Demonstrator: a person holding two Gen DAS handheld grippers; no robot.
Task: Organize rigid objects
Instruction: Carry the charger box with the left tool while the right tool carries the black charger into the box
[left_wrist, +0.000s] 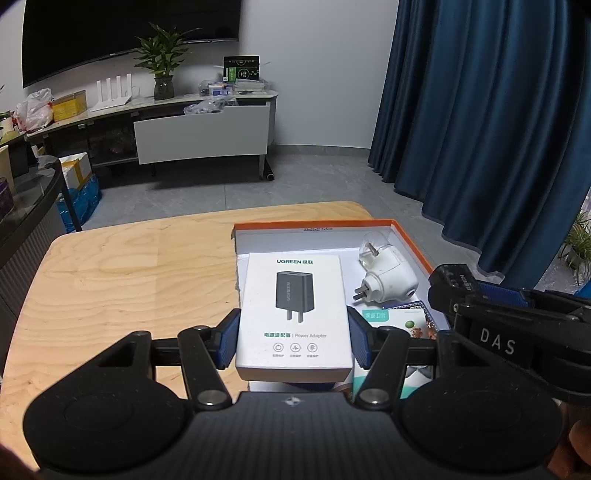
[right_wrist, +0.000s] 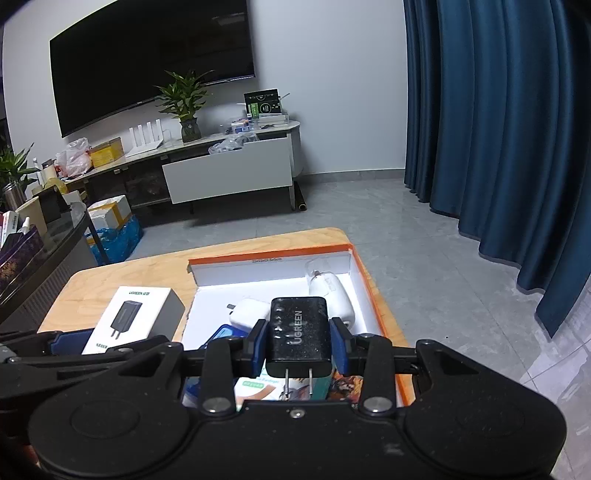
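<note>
My left gripper is shut on a white power adapter box, held flat above the left part of an orange-rimmed white tray. That same box shows at the left of the right wrist view. My right gripper is shut on a black charger, prongs toward the camera, over the tray. In the left wrist view the charger and right gripper sit at the right edge. White plugs lie inside the tray.
The tray sits on a light wooden table; its left half is bare wood. Small printed packets and a blue item lie in the tray's near part. Beyond are grey floor, a TV cabinet and blue curtains.
</note>
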